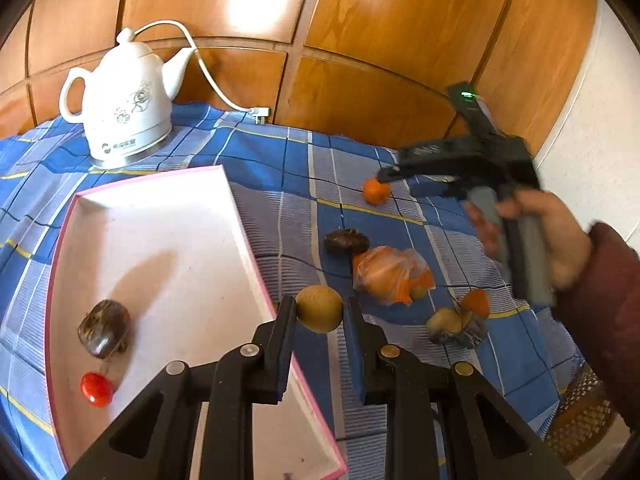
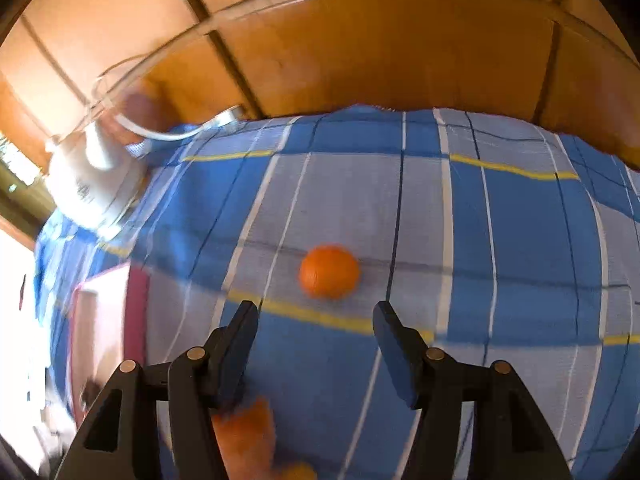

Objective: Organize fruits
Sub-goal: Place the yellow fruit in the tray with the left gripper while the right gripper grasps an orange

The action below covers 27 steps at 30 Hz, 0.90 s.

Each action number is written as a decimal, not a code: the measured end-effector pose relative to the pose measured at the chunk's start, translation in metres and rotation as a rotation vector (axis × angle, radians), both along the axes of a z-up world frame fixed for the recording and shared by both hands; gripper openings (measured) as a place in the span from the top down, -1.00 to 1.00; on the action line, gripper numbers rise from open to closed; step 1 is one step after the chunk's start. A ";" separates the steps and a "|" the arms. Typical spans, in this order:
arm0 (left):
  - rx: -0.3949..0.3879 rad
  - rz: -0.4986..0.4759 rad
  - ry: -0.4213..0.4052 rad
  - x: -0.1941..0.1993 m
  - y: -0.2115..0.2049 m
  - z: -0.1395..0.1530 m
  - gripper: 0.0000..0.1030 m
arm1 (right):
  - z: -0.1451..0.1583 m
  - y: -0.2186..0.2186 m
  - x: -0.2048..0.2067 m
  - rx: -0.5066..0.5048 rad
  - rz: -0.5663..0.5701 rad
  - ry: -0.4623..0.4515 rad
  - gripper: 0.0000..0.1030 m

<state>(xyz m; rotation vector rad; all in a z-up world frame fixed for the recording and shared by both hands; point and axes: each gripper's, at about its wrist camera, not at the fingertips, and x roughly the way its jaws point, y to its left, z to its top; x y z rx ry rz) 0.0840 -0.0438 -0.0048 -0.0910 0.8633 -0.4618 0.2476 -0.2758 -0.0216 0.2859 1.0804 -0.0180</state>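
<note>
A pink-rimmed white tray (image 1: pixel 168 216) lies on the blue plaid cloth and holds a dark brown fruit (image 1: pixel 105 328) and a small red tomato (image 1: pixel 97 389). My left gripper (image 1: pixel 320 310) is open, with a yellow-brown round fruit (image 1: pixel 320 308) between its fingertips, just right of the tray's edge. My right gripper (image 2: pixel 316 316) is open above the cloth, with a small orange (image 2: pixel 329 271) just beyond its tips; the orange (image 1: pixel 376 191) and that gripper (image 1: pixel 390 174) also show in the left wrist view.
On the cloth lie a dark fruit (image 1: pixel 346 242), a plastic bag of orange fruit (image 1: pixel 390 276), an orange piece (image 1: pixel 477 303) and a mottled fruit (image 1: pixel 450 325). A white kettle (image 1: pixel 128 108) with a cord stands at the back left. Wood panels rise behind.
</note>
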 end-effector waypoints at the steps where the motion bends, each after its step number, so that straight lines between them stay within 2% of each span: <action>1: 0.000 0.003 0.000 -0.001 0.003 0.000 0.54 | -0.003 0.000 0.008 -0.014 -0.008 0.010 -0.18; 5: -0.013 0.014 0.009 -0.002 0.012 -0.002 0.54 | -0.023 0.001 0.032 -0.030 -0.029 0.074 -0.15; 6: -0.014 0.017 0.010 -0.002 0.013 -0.002 0.54 | -0.027 0.001 0.035 -0.039 -0.030 0.086 0.16; 7: -0.016 0.020 0.011 -0.002 0.015 -0.002 0.54 | -0.033 0.003 0.038 -0.045 -0.018 0.106 0.20; 12: -0.017 0.034 0.009 -0.004 0.019 -0.003 0.54 | -0.021 0.004 0.021 -0.101 -0.010 0.048 0.22; 19: -0.015 0.086 0.020 -0.008 0.035 -0.006 0.53 | -0.007 -0.008 -0.039 -0.186 0.068 0.051 0.21; 24: -0.035 0.184 0.019 -0.010 0.070 -0.001 0.53 | -0.007 -0.030 -0.080 -0.254 0.053 0.061 0.21; 27: -0.048 0.259 0.021 -0.004 0.095 0.005 0.53 | -0.013 -0.043 -0.091 -0.241 0.030 0.073 0.22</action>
